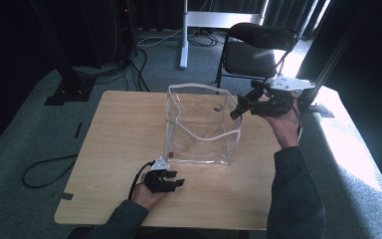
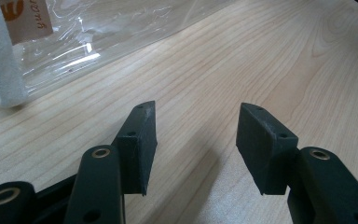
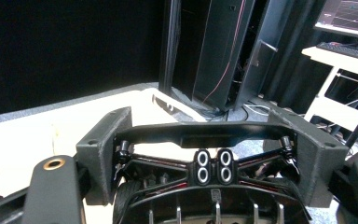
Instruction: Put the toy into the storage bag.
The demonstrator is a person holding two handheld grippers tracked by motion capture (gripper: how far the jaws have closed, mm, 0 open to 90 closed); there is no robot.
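Grey carpet surrounds a pale wooden table [image 1: 129,144] in the high view, with a black folding chair [image 1: 256,50] behind it. A clear, soft-sided plastic box [image 1: 201,124] stands mid-table. The left gripper [image 1: 171,183] rests just before it; the right gripper [image 1: 241,107] hovers at its far right rim, holding a small dark object that is hard to identify.

Left gripper view: jaws spread over woodgrain, crinkled plastic beside.

Right gripper view: jaws clamp a black toy car [image 3: 209,186], its lower body cut off.
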